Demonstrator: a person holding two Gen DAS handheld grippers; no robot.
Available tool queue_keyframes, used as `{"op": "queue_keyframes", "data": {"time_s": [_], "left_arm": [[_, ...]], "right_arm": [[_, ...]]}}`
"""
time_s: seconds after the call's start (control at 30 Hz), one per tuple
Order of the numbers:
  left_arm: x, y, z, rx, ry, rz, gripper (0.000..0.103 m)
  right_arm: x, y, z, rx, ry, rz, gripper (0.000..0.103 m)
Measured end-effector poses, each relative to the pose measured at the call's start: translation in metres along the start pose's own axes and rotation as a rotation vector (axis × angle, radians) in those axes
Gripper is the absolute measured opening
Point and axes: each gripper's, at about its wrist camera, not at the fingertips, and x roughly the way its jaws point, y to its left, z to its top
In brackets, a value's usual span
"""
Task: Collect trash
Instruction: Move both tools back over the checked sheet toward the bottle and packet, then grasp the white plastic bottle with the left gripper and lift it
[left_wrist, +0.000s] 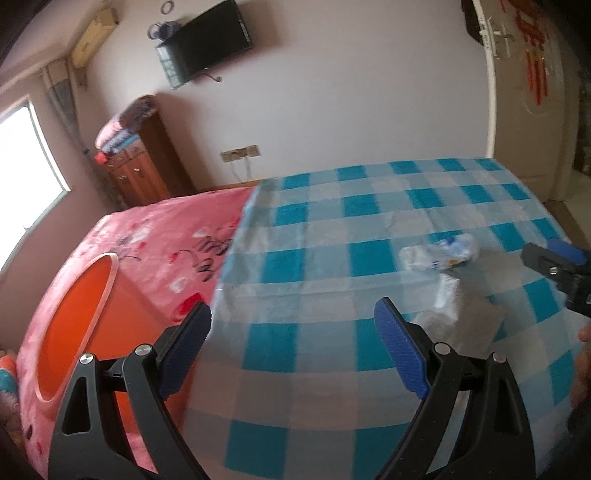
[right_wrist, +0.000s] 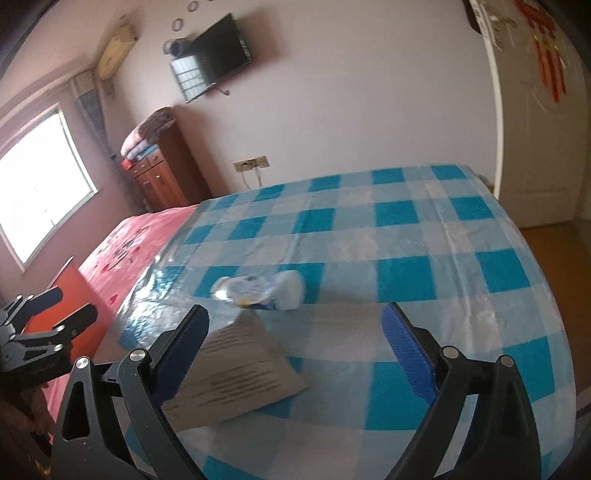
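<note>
Fingers (right_wrist: 402, 354) on the right gripper (right_wrist: 293, 350) are spread wide, nothing held betw. them; same for the left gripper (left_wrist: 291, 347), pads released and empty.

Step judged: approach phase, first pick not yet made. Two trash items are seen on the blue-checked cloth (right_wrist: 461, 266): a crumpled plastic bottle (right_wrist: 262, 291) w/ white-blue label, lying on its side, and a folded printed paper (right_wrist: 240, 365), tented up off the cloth.

Rel. to right fingers: paper is just ahead and low, its left part hidden behind the left-hand finger, so it sits off-centre toward that side, not centred in the gap. Bottle lies beyond the paper's peak, near it; contact betw. the two can't be told. In left wrist view both items are off to the right, bottle (left_wrist: 439, 253) farther, paper (left_wrist: 461, 314) nearer, well outside the left fingers' gap. Right gripper's tip is visible at that view's right edge.

Orange bin (left_wrist: 74, 328) is placed on the pink bedspread (left_wrist: 155, 240) at the cloth's left, close by the left gripper; prob. the drop target.

Next move, as judged: right gripper to be shifted left and lowered so one item falls betw. pads, then closed. Paper is thin and springy, edge grip needed; bottle is crushed, may roll or slip on slick cloth. Frames are motion-blurred, fine detail unclear.
</note>
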Motion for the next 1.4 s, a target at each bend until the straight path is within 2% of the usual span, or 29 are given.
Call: {"op": "queue_keyframes", "data": {"time_s": [0.17,0.27,0.4,0.57,0.7,0.77,0.93,1.23,1.4], "left_arm": [[0.011,-0.023,0.013,-0.003,0.021,-0.132,0.09],[0.026,-0.037,0.021,-0.018,0.066,-0.211,0.09],[0.045,-0.054,0.03,-0.1,0.131,-0.315,0.09],[0.059,-0.084,0.037,-0.139,0.173,-0.375,0.09],[0.067,-0.109,0.041,-0.091,0.183,-0.363,0.09],[0.073,-0.121,0.044,-0.047,0.181,-0.327,0.09],[0.089,-0.134,0.049,0.006,0.207,-0.294,0.09],[0.114,-0.138,0.049,0.009,0.269,-0.276,0.09],[0.117,-0.139,0.051,0.008,0.266,-0.266,0.09]], "right_arm": [[0.001,-0.032,0.004,0.064,0.003,-0.038,0.094],[-0.001,-0.049,0.006,0.098,-0.004,-0.051,0.094],[-0.002,-0.065,0.007,0.131,-0.008,-0.057,0.094],[-0.002,-0.079,0.006,0.159,-0.005,-0.05,0.094],[-0.005,-0.088,0.006,0.177,-0.009,-0.034,0.094],[-0.007,-0.092,0.006,0.187,-0.012,-0.026,0.093],[-0.013,-0.099,0.007,0.193,-0.028,-0.006,0.093],[-0.016,-0.105,0.008,0.194,-0.025,0.049,0.094],[-0.015,-0.108,0.008,0.206,-0.019,0.069,0.094]]}}
